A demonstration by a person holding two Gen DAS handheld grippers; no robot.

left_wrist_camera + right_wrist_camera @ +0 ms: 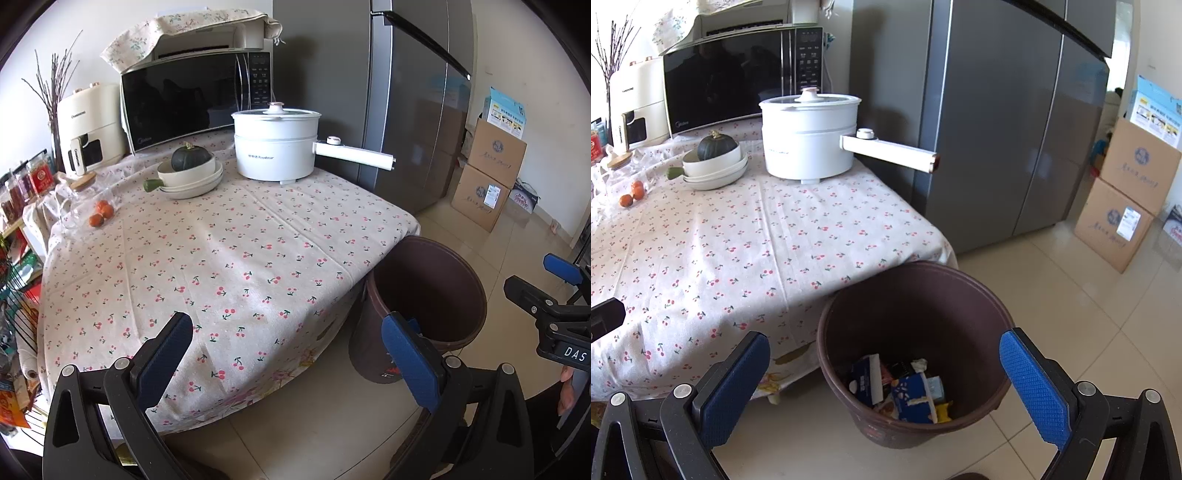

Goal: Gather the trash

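Observation:
A brown trash bin (916,291) stands on the floor at the table's right corner; it also shows in the left wrist view (432,280). Several wrappers and cartons (905,391) lie at its bottom. My right gripper (882,380) is open and empty, held above the bin's near rim. It shows at the right edge of the left wrist view (546,288). My left gripper (288,354) is open and empty, above the table's front corner, left of the bin.
The table (229,258) has a cherry-print cloth. At its back stand a white electric pot (277,144) with a long handle, stacked bowls with a green squash (190,171), oranges (100,214), a microwave (192,99). A grey fridge (997,122) and cardboard boxes (1123,206) stand right.

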